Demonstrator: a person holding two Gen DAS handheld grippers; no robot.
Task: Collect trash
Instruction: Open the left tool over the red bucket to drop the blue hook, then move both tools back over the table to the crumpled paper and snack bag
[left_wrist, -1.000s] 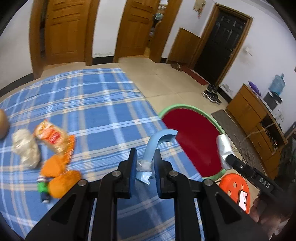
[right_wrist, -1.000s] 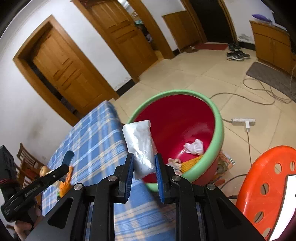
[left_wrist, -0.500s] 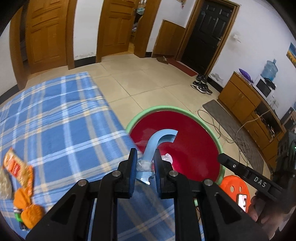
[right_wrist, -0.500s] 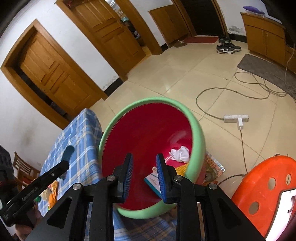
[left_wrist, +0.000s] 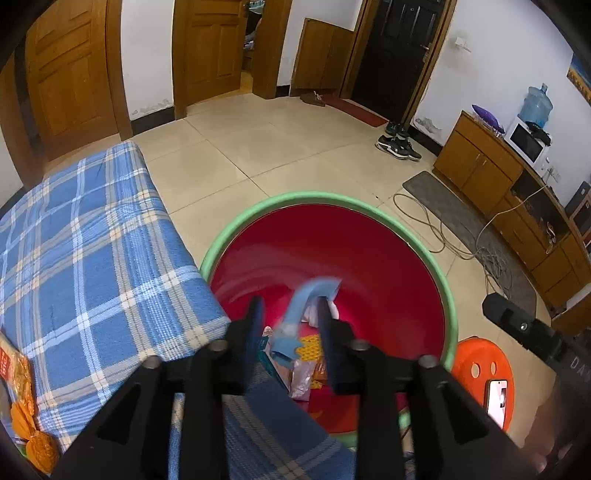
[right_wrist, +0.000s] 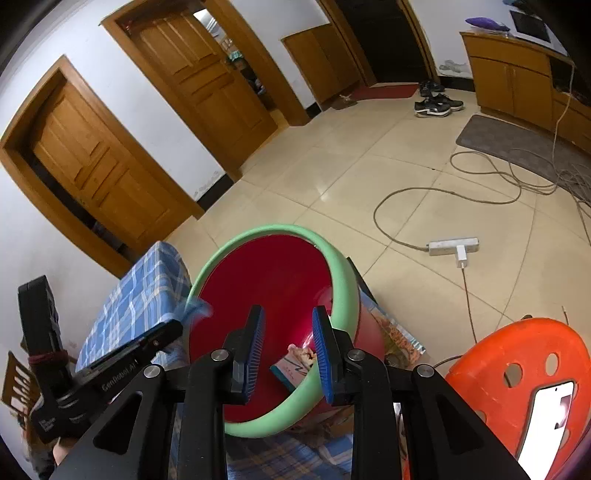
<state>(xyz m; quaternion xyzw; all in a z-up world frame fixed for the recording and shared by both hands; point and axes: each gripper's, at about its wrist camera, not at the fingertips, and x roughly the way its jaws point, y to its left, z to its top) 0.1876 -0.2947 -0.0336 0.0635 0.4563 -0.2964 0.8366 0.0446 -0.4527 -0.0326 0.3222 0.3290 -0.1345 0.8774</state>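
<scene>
While the left gripper (left_wrist: 290, 328), jaws just parted above the bin (left_wrist: 439, 280), lets the blue scrap (left_wrist: 295, 314) slip, it may cling to a pad; the right gripper (right_wrist: 288, 347) is ajar, empty.

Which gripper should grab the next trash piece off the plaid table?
Left. The left gripper is beside the blue plaid tablecloth, where orange wrappers remain; its blue strip is dropping. The right gripper hangs empty over the red green-rimmed basin.

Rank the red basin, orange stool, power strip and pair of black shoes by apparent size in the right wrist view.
1. red basin
2. orange stool
3. and 4. unranked: pair of black shoes and power strip look alike; the shoes lie farther off.
</scene>
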